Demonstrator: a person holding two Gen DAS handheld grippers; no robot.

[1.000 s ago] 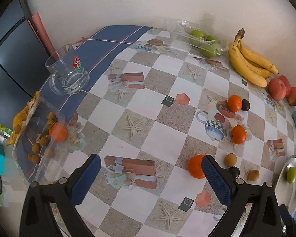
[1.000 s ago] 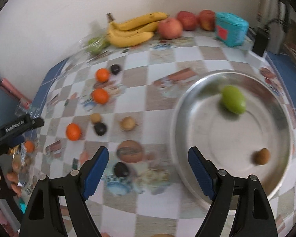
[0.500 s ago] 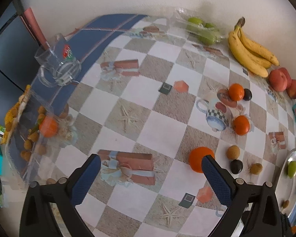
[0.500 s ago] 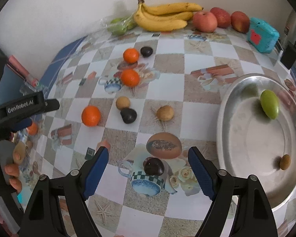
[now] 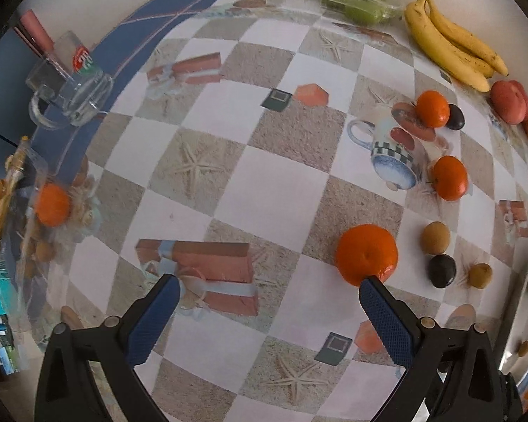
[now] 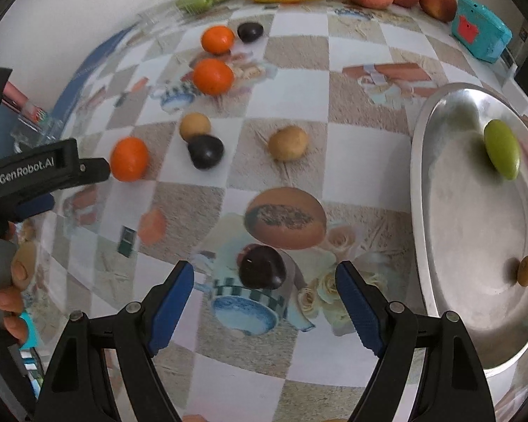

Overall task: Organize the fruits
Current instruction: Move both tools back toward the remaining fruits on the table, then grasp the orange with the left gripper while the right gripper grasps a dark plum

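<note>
My left gripper (image 5: 268,283) is open and points down at the checkered tablecloth. An orange (image 5: 366,254) lies just past its right fingertip, outside the jaws. My right gripper (image 6: 264,271) is open too, and a dark plum (image 6: 262,270) lies on the table between its fingertips, clear of both pads. To the right a metal tray (image 6: 450,232) holds a green fruit (image 6: 502,153) and a small brown fruit (image 6: 527,270). In the right wrist view, one of the left gripper's fingers (image 6: 88,172) points at the same orange (image 6: 129,158).
Two more oranges (image 5: 450,177), dark plums (image 5: 442,270) and brown fruits (image 5: 435,237) are scattered mid-table. Bananas (image 5: 450,44), apples (image 5: 508,102) and bagged green fruit (image 5: 352,3) line the wall. A glass mug (image 5: 70,81) and a plastic pack (image 5: 35,211) sit left, a teal box (image 6: 480,33) right.
Both grippers have sunk toward the table. The right one swung left from over the tray to the dark plum. The left one came closer to the orange.
</note>
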